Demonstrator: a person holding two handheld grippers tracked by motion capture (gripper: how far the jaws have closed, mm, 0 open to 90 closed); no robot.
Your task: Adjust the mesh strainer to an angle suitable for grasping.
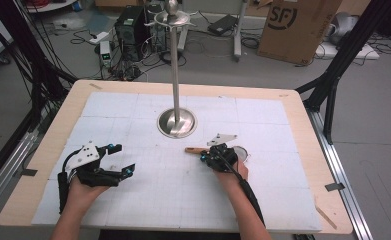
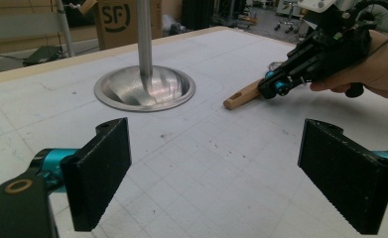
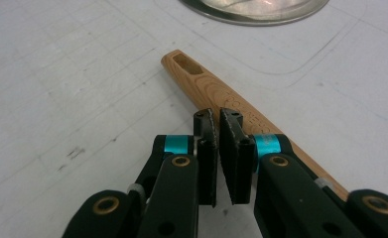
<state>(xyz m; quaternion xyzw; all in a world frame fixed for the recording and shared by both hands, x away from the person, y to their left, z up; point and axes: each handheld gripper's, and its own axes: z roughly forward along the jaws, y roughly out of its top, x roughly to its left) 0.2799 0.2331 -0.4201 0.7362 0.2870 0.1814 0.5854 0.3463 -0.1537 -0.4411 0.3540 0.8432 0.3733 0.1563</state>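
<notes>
While the left tongs stand spread, the right tongs sit pressed together above a wooden handle.

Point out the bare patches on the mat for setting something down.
Free: the stretch between the left tongs and the right tongs, the mat's near edge between the forearms, and the far corners either side of the metal stand. Crowded: around the wooden handle below the stand's base.

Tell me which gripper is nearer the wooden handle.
Right. The right gripper sits directly over the wooden handle, jaws nearly closed above it; whether they pinch it is unclear. The left gripper stands open well off to the left, apart from it.
</notes>
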